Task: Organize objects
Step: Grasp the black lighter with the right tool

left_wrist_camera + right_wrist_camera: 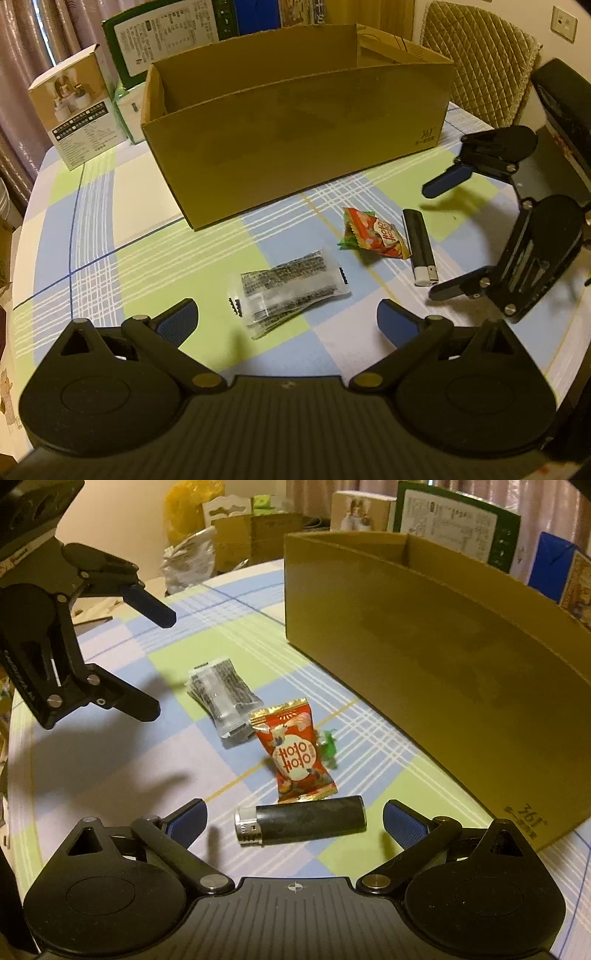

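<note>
On the worktop point(155, 192) before the cardboard box point(295, 147), left to right: a crinkly clear sachet point(291, 288), light; a soft red candy packet point(373, 234); a rigid lighter point(301, 825), best pinched mid-barrel. Left gripper point(288, 321) and right gripper point(293, 821) both gape, empty.

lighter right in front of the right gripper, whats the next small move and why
Probably ease the right gripper down and close on the lighter: it lies flat between the open fingers, apart from the red candy packet, with the cardboard box open beside it.
</note>
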A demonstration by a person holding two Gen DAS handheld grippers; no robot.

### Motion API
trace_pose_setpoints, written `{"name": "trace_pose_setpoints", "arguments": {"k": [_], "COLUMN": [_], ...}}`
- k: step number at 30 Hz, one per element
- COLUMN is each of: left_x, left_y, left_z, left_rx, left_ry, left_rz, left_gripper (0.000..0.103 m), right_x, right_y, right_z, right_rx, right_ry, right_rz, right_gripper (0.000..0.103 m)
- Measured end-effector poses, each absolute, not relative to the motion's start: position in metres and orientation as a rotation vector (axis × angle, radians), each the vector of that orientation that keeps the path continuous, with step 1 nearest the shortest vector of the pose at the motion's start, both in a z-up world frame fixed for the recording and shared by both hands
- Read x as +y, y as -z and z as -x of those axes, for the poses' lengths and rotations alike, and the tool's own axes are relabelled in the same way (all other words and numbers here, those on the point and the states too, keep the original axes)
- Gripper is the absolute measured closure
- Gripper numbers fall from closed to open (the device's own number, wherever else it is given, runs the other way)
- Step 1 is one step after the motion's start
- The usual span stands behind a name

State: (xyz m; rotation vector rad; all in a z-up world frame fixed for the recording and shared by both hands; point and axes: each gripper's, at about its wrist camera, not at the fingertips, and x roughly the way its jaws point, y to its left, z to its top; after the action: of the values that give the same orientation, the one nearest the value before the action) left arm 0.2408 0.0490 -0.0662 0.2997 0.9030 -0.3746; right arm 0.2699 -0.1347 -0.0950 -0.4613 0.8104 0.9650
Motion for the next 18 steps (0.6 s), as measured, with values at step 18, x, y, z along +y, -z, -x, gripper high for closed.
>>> {"name": "trace_pose_setpoints", "arguments": {"k": [18], "left_x": [0.052], "left_y": [0.076], "left_z": [-0.255], "left_rx": [0.929], "left_ry": [0.370], "left_rz": [-0.318], "left_gripper": [0.002], "right_x": [-0.126], "right_y": [0.100], "right_z": [-0.268], "right_rx": [0.866], "right_ry": [-0.967], "right_rz": [0.467], "right_gripper": [0.022]}}
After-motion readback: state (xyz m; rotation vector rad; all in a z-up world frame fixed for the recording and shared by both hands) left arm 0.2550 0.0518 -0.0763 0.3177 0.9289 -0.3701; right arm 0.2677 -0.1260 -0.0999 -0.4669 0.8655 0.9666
